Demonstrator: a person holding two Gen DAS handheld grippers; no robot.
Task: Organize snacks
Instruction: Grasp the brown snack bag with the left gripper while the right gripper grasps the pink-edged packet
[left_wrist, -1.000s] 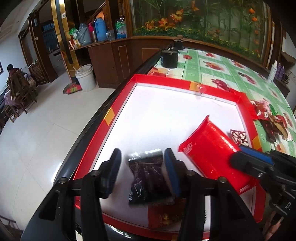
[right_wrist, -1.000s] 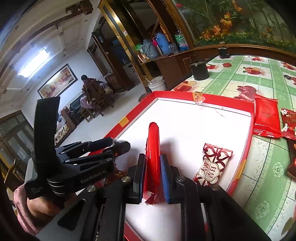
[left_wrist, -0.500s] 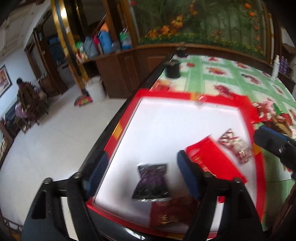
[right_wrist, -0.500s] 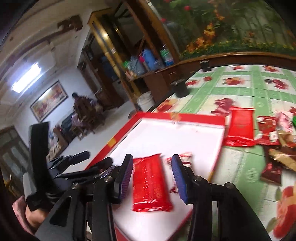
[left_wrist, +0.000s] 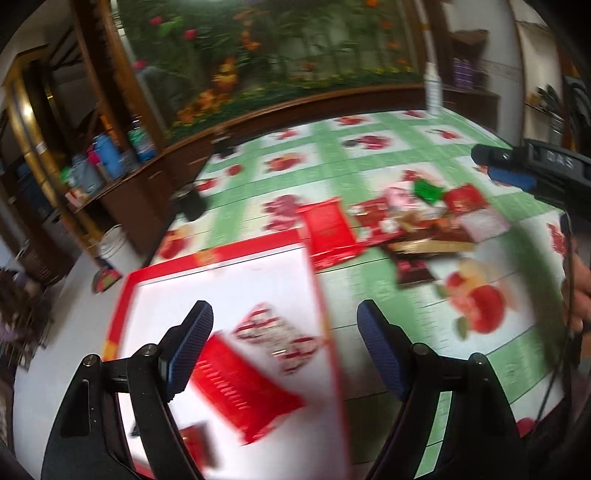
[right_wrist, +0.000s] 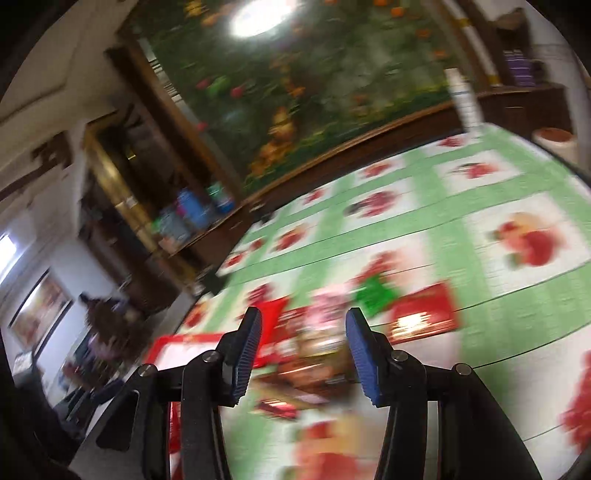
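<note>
My left gripper (left_wrist: 286, 345) is open and empty above the right edge of the red-rimmed white tray (left_wrist: 221, 254). In the tray lie a large red packet (left_wrist: 243, 391) and a red-and-white patterned packet (left_wrist: 277, 332). A pile of loose snacks (left_wrist: 413, 225) lies on the tablecloth beyond the tray, with a red packet (left_wrist: 328, 229) at its left. My right gripper (right_wrist: 301, 350) is open and empty, over the same snack pile (right_wrist: 317, 332); it also shows at the right of the left wrist view (left_wrist: 517, 170). Both views are motion-blurred.
The table has a green and white fruit-print cloth (left_wrist: 369, 155). A black cup (left_wrist: 192, 203) stands near the far left table edge. A white bottle (left_wrist: 432, 88) stands at the far edge. Wooden cabinets and a flower mural lie behind.
Both grippers have swung right, away from the tray and toward the snack pile. The red packet the right gripper held a second ago lies in the tray. The dark packet has left the left view.
</note>
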